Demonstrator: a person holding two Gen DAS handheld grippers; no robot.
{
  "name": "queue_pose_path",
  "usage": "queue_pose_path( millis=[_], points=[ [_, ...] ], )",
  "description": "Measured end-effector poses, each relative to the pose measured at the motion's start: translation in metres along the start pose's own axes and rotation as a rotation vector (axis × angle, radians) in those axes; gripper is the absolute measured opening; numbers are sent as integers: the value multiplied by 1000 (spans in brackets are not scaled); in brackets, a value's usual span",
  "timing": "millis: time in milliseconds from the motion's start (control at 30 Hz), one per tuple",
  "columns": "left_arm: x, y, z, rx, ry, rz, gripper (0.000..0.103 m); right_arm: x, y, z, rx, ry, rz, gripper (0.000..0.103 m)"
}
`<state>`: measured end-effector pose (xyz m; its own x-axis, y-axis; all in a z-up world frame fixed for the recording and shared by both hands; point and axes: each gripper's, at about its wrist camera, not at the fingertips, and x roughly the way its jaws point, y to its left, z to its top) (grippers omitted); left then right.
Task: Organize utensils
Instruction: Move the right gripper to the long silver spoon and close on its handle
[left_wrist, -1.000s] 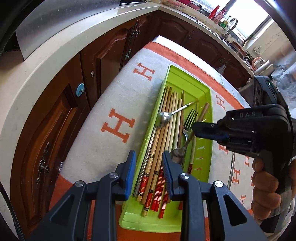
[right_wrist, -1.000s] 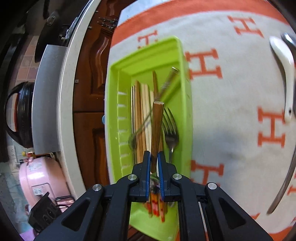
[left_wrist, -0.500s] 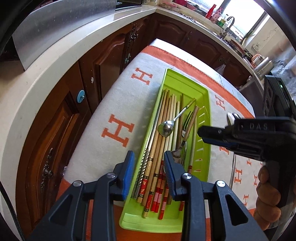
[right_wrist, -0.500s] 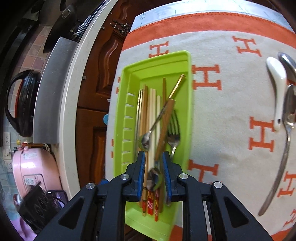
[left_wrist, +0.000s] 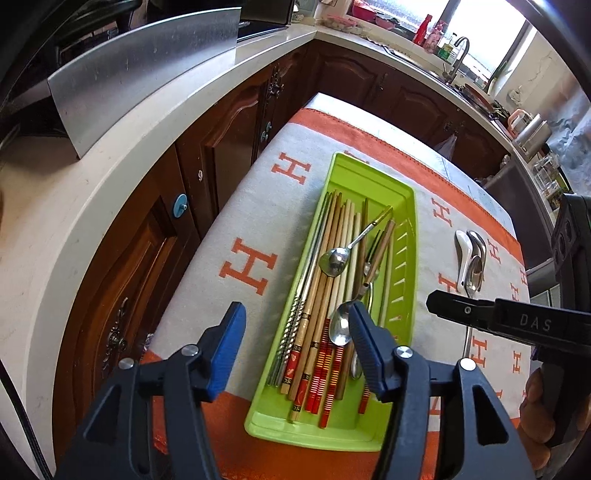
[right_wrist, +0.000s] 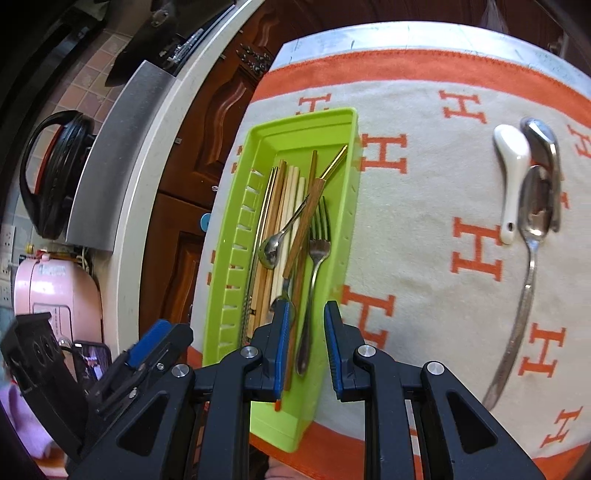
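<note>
The table (right_wrist: 424, 258) carried a cream cloth (left_wrist: 258, 206) with orange H marks and an orange border. Past its left edge ran dark wood cabinets (left_wrist: 207, 147) under a pale counter (left_wrist: 110, 147).

The green tray (left_wrist: 404, 258) lay lengthwise on the cloth, left of centre in the right wrist view (right_wrist: 236, 206). Inside it were bundled chopsticks (left_wrist: 332, 295) — bamboo and metal, the red-patterned ends at the near end. A small spoon (left_wrist: 334, 260) lay across the chopsticks with its gold-tipped handle pointing far-right. A fork (right_wrist: 316, 258) sat along the tray's right side, and a wood-handled utensil (right_wrist: 304, 218) lay diagonally beside it, touching the fork.

Three spoons were on the cloth, well right of the tray: a white ceramic spoon (right_wrist: 511, 177), a long metal spoon (right_wrist: 528, 258) just beside it, and another metal spoon (right_wrist: 543, 147) partly under that one.

Left gripper (left_wrist: 295, 350) — jaws wide apart, holding nothing, over the tray's near-left edge. Right gripper (right_wrist: 306, 350) — jaws parted, empty, hovering over the near end of the tray with the fork handle showing between its fingers; I couldn't tell if they touched it. From the left wrist view, the right gripper's body (left_wrist: 509, 321) sat right of the tray.
</note>
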<state>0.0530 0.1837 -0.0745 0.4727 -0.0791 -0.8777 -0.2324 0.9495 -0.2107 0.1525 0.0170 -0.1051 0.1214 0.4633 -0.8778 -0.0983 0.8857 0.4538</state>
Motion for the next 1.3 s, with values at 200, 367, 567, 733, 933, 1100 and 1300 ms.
queue_pose_path(
  millis=[200,367,567,733,933,1100,1300],
  points=[
    [-11,-30,-9,53,-1,-5,63,-30,-18,-21,-7,-46,8,19],
    [-18,-64,-17,117,-18,-43,64,-59,-48,-39,20,-99,13,19],
    [-18,-103,-21,153,-32,-72,79,-88,-97,-52,87,-160,10,24],
    [-3,-131,-15,162,18,-131,79,-103,-139,-56,143,-185,2,24],
    [20,-162,-5,208,60,-125,79,-115,-189,-54,219,-219,-5,24],
    [44,-184,-3,259,118,-127,79,-112,-216,-45,250,-213,22,24],
    [71,-201,-13,281,189,-140,79,-90,-234,-25,259,-185,110,24]
  ],
)
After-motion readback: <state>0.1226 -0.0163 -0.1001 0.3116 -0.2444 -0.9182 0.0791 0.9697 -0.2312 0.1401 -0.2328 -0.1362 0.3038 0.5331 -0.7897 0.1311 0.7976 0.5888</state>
